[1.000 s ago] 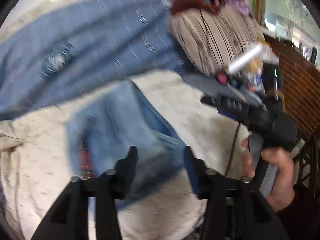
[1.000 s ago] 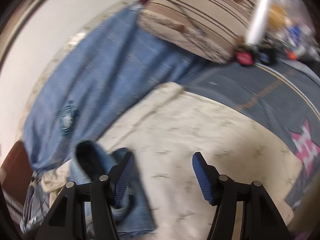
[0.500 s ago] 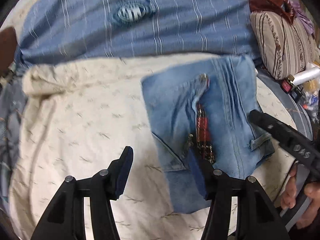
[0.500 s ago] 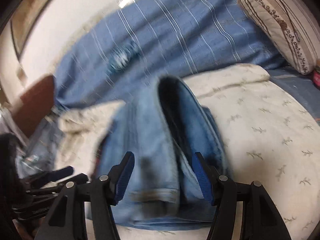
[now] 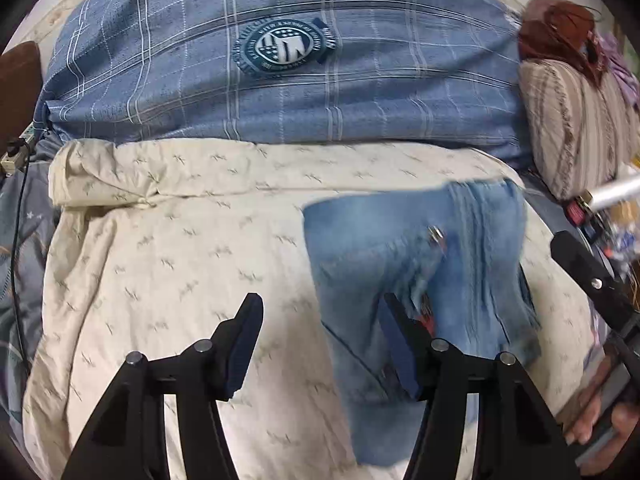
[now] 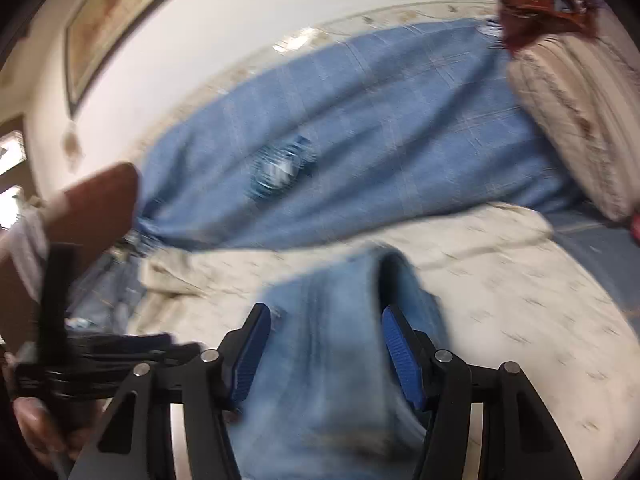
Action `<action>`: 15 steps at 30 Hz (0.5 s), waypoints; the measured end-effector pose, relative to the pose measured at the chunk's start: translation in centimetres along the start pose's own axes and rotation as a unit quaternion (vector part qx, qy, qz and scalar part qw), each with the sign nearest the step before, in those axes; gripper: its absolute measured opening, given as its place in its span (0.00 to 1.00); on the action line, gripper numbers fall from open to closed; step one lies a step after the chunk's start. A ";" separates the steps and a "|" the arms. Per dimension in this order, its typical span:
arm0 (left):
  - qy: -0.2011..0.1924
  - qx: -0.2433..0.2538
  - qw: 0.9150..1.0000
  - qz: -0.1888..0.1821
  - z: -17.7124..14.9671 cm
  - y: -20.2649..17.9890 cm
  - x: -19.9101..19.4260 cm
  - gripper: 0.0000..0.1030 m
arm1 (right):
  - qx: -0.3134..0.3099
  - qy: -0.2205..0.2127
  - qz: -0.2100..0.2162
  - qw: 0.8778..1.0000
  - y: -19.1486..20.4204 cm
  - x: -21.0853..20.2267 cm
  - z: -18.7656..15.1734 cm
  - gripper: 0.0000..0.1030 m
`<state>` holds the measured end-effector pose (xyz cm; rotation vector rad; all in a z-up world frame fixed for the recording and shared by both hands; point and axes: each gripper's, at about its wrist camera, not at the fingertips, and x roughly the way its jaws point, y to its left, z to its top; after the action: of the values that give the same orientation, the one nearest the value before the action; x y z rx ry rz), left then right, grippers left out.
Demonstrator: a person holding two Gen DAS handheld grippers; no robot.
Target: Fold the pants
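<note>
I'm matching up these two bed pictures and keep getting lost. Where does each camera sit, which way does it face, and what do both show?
Left wrist: sits behind the left tool, angled down over the cream quilt; the jeans lie by its right finger; the right tool and a hand show at right.
Right wrist: sits behind the right tool, facing the wall; jeans lie between its fingers; the left tool shows at left.
Shared: jeans, quilt, blue plaid cover, striped pillow.
</note>
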<state>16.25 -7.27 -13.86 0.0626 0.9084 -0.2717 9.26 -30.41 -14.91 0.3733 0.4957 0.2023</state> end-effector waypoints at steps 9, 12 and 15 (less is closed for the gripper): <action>0.042 -0.027 0.999 0.000 2.1 0.3 5.7 0.59 | 0.103 0.069 0.022 0.992 -3.3 8.3 0.7 0.60; 0.052 -0.023 0.998 -0.004 1.9 -0.1 7.1 0.61 | 0.140 0.108 -0.006 0.984 -5.6 10.2 -0.5 0.56; 0.051 -0.017 0.999 0.005 1.9 -0.5 7.6 0.65 | 0.139 0.123 -0.017 0.983 -6.4 11.2 -1.0 0.56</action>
<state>22.03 -9.60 -18.60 0.0495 1.0138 -0.2442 19.06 -32.85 -23.05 0.6164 0.7767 0.1461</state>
